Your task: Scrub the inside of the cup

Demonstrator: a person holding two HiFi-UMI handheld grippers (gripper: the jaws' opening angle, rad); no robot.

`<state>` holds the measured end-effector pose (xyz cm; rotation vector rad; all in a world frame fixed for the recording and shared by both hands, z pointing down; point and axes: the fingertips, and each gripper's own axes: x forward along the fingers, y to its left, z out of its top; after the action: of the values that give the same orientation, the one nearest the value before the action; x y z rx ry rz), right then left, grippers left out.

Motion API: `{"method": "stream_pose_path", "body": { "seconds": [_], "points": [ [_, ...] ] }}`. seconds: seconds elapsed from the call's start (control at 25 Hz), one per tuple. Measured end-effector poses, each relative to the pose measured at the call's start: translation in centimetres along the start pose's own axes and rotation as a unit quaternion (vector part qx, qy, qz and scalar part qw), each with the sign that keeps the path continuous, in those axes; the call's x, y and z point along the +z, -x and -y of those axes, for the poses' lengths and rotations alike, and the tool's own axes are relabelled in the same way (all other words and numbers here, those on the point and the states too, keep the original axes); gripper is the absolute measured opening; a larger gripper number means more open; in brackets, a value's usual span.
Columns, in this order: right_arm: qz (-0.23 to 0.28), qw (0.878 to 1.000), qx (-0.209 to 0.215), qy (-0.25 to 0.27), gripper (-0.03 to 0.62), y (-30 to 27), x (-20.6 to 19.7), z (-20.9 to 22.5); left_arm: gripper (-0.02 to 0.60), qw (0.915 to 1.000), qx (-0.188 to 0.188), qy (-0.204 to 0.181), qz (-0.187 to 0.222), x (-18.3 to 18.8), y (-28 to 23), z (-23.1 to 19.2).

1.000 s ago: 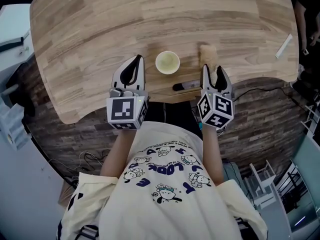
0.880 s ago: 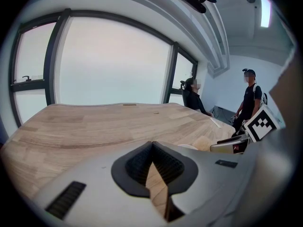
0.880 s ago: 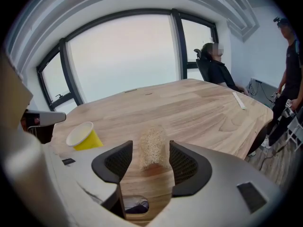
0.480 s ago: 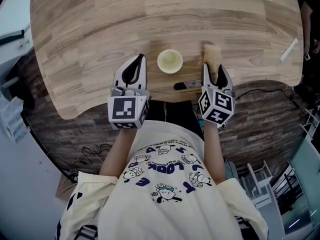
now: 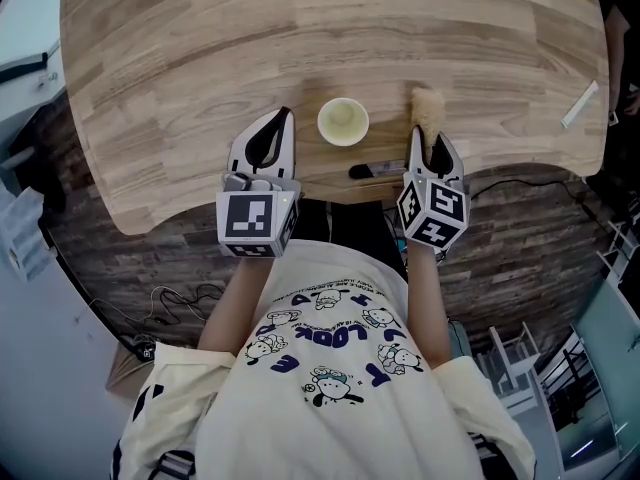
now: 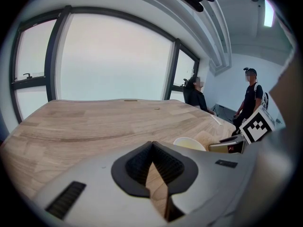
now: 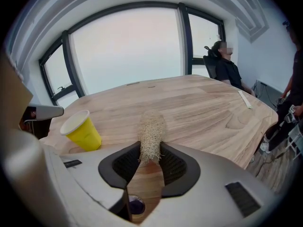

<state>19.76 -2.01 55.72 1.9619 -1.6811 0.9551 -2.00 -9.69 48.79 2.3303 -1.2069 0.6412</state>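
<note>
Loofah-fibre tip caught between right tongs (image 7: 150,148), closing on near end of scrubber (image 7: 151,129) lying on counter (image 7: 203,108). Left tongs (image 6: 152,146) shut tight, empty, not steadying cup (image 7: 83,131), upright near scrubber's left. Shallow bite on soft fibres: may slip or droop on lifting. May topple light, unheld cup once pushed inside.

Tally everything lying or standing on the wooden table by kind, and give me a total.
yellow paper cup: 1
loofah scrubber: 1
dark pen-like item at the near edge: 1
white strip at the far right: 1
Total: 4
</note>
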Motion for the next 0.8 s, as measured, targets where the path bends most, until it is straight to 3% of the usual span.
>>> {"method": "stream_pose_path", "body": {
  "seconds": [0.8],
  "points": [
    [0.039, 0.998, 0.044, 0.022, 0.097, 1.0, 3.7, -3.4, 0.026, 0.9994, 0.008, -0.009, 0.031, 1.3, 1.2, -0.7]
  ]
}}
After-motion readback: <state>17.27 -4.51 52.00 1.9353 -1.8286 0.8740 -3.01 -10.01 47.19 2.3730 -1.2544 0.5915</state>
